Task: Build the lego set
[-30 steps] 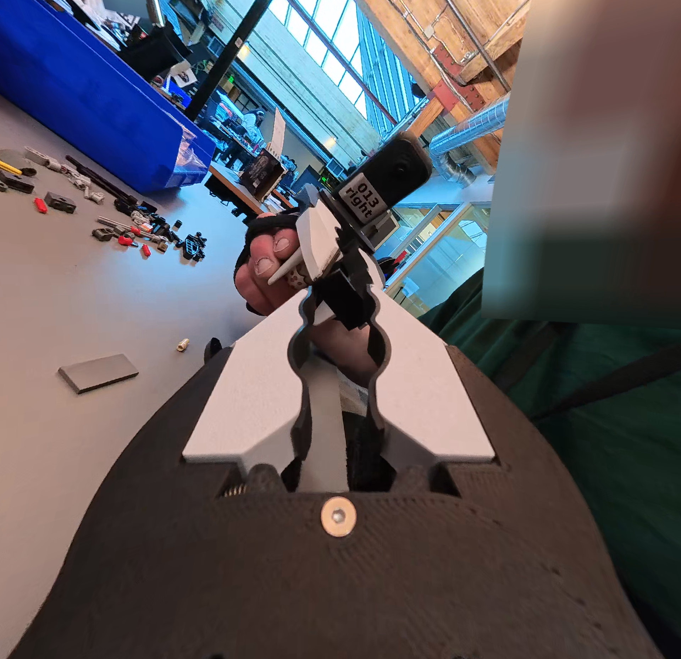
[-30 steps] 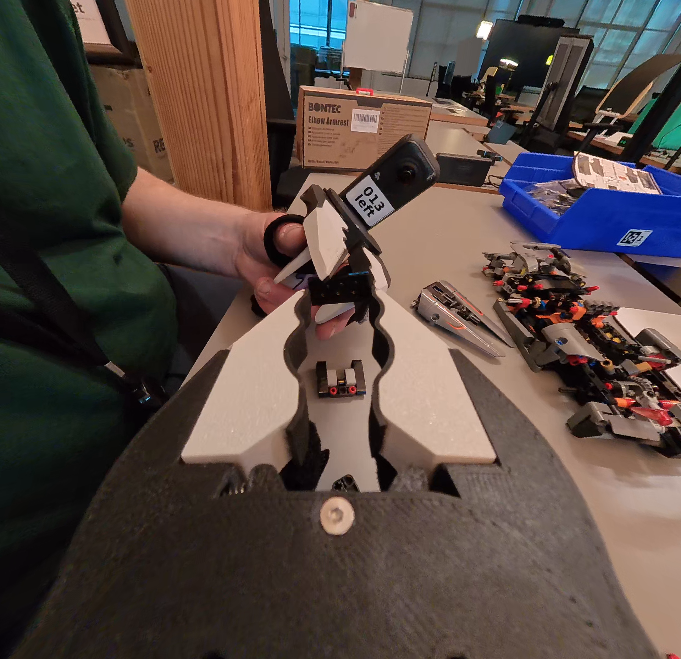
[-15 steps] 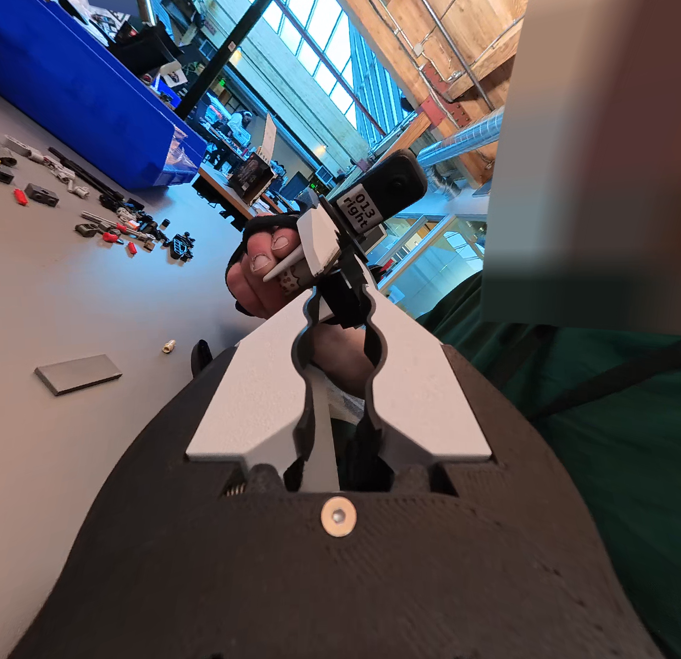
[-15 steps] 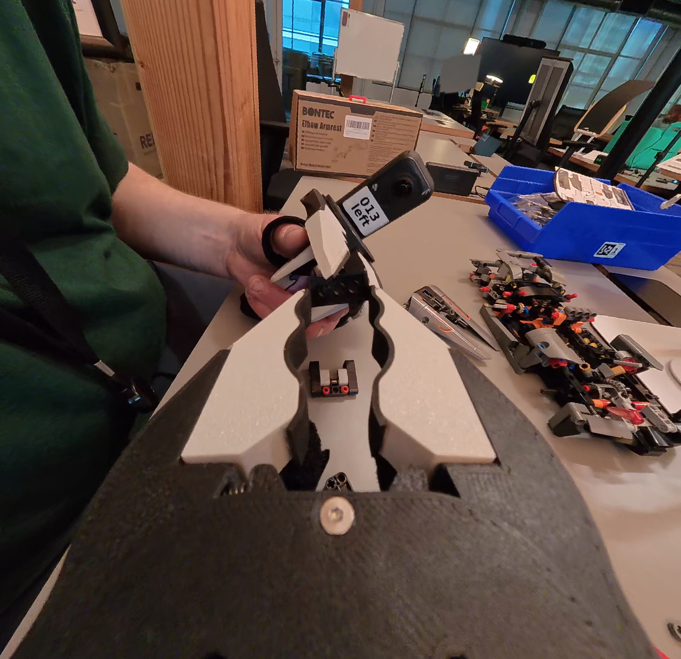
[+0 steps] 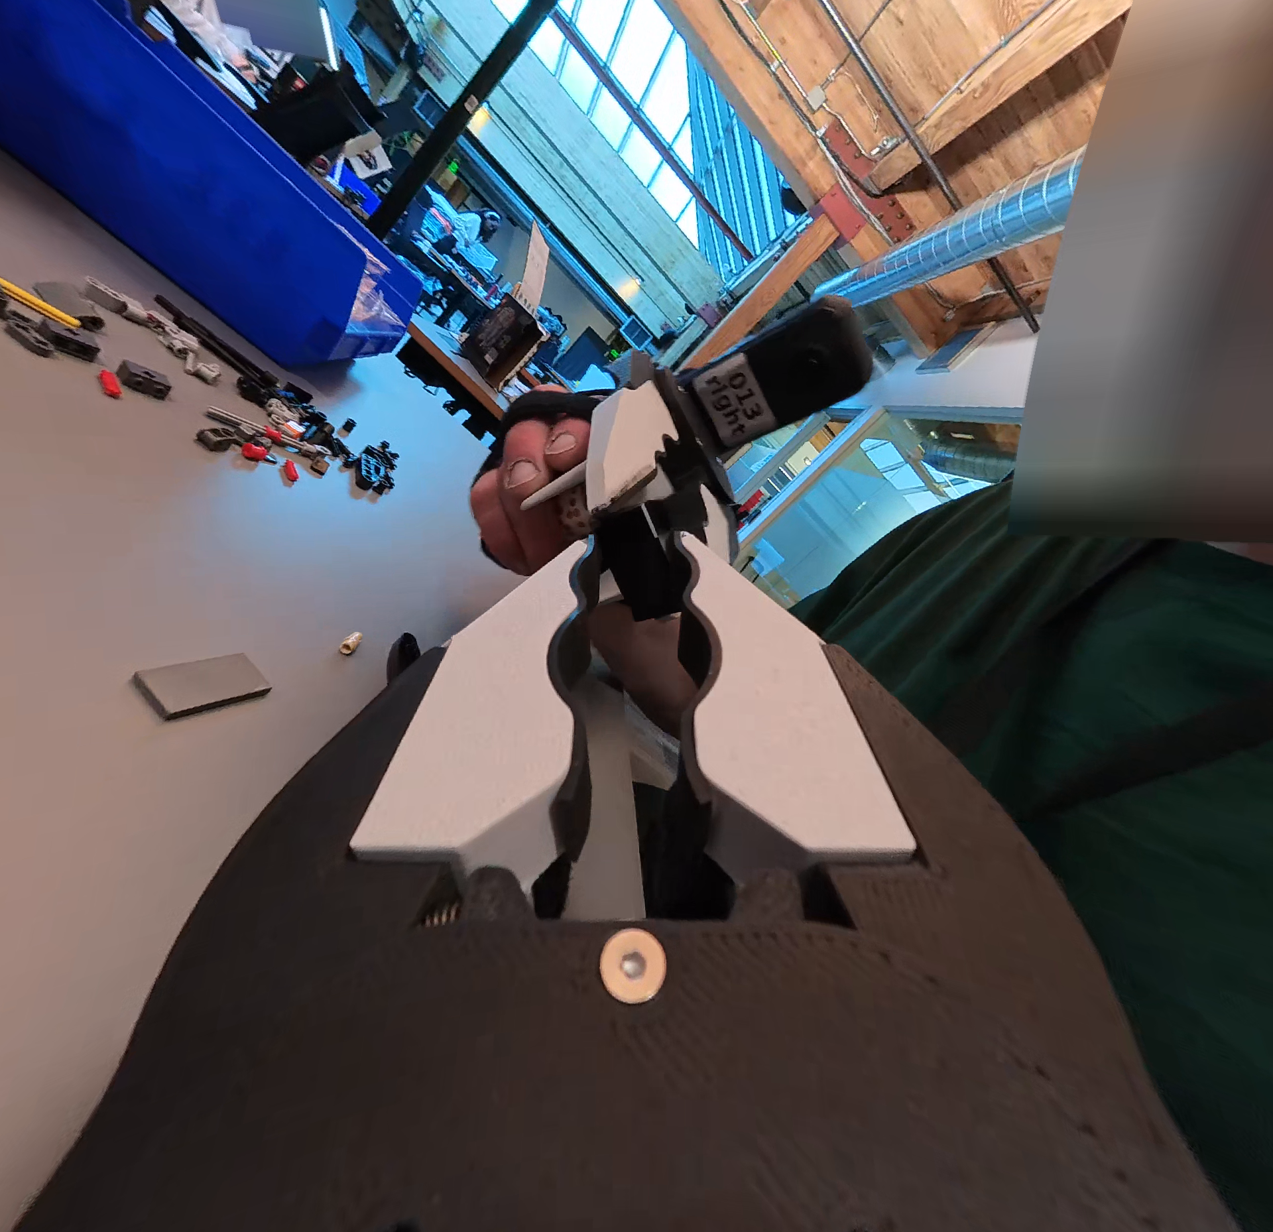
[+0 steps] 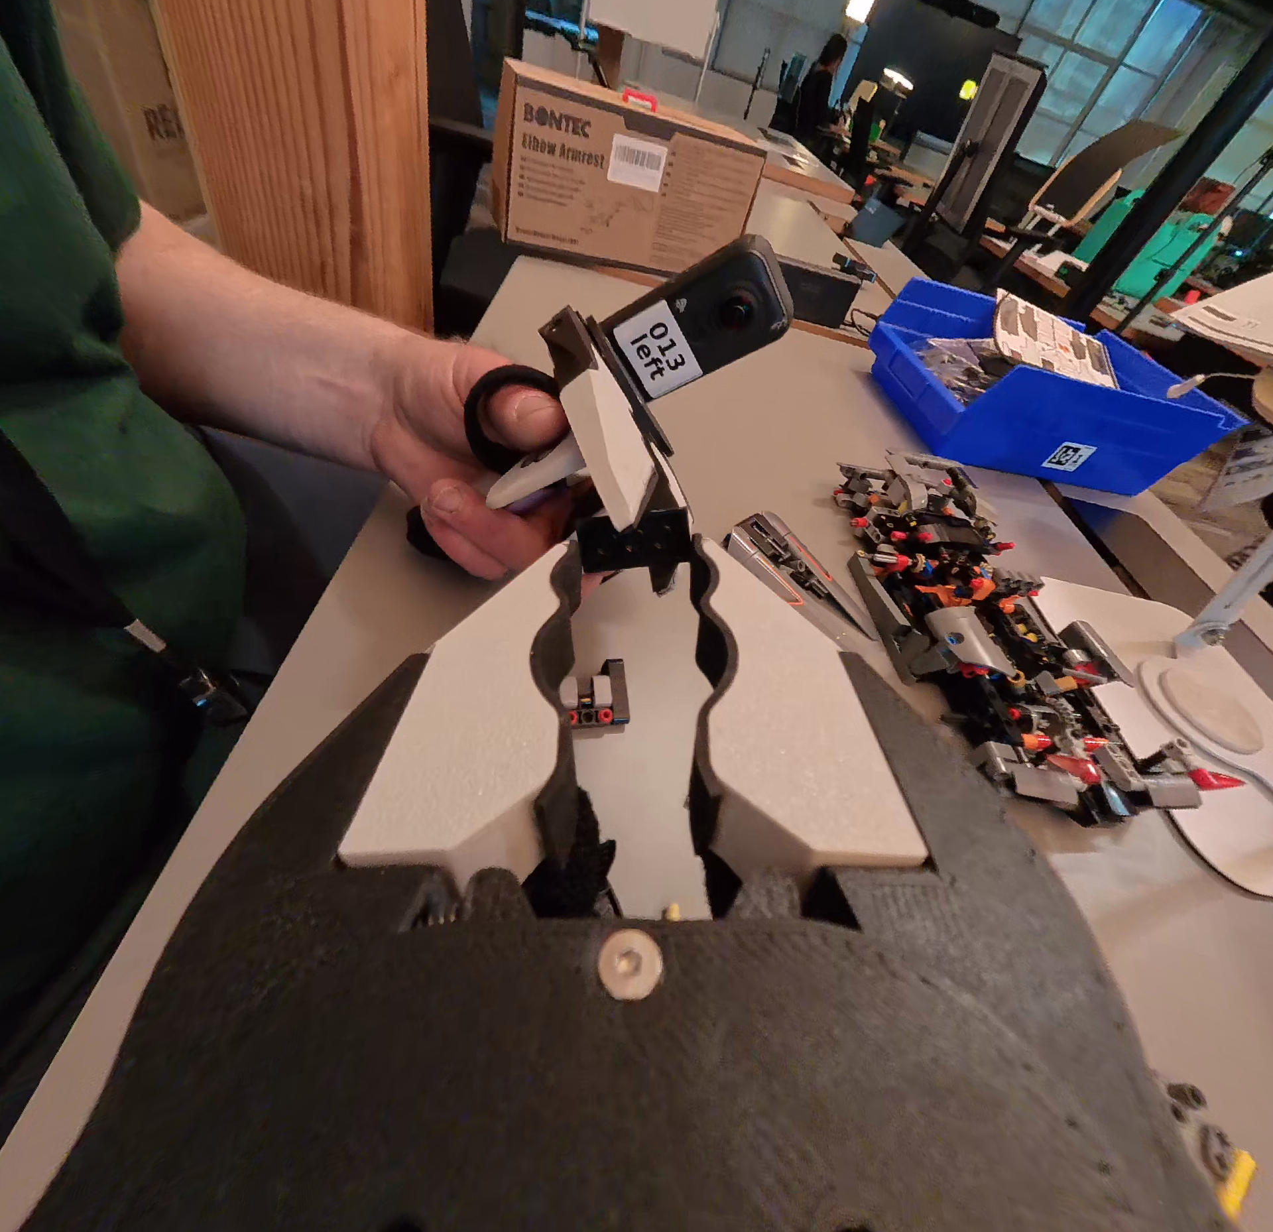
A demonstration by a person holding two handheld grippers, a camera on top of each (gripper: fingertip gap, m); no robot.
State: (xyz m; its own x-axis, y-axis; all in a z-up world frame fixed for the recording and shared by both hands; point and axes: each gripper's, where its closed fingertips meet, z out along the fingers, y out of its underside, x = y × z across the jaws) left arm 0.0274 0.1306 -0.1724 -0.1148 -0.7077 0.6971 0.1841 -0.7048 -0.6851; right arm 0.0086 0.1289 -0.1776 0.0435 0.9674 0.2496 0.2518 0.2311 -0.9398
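The grey worktop (image 6: 778, 400) runs away under both grippers, and at its far right edge sits a blue bin (image 6: 1047, 413) with printed sheets and bagged parts inside. Nearer, along the right side, lies the half-built lego model (image 6: 978, 655), a long dark chassis studded with red, orange and grey pieces, with a separate grey wedge-shaped panel (image 6: 792, 575) just beside it on the left. A person's left hand (image 6: 448, 455) holds the left gripper (image 6: 637, 544) up above the worktop's near edge, and the right hand (image 5: 530, 503) holds the right gripper (image 5: 637, 558) facing it, so the 2 tools meet tip to tip. Between the tips is a black lego block (image 6: 630, 541) with a row of holes along its face; the left gripper's jaws are clamped around it, while the right gripper's jaws stand a little apart with their tips at the block's sides, and I cannot tell whether they press it. In the left wrist view a flat grey tile (image 5: 200, 682) lies alone on the worktop, a tiny tan piece (image 5: 350, 642) near it, and farther off a scatter of loose parts (image 5: 275, 434). A small black, grey and red sub-assembly (image 6: 596, 699) rests on the worktop below the right gripper's jaws.
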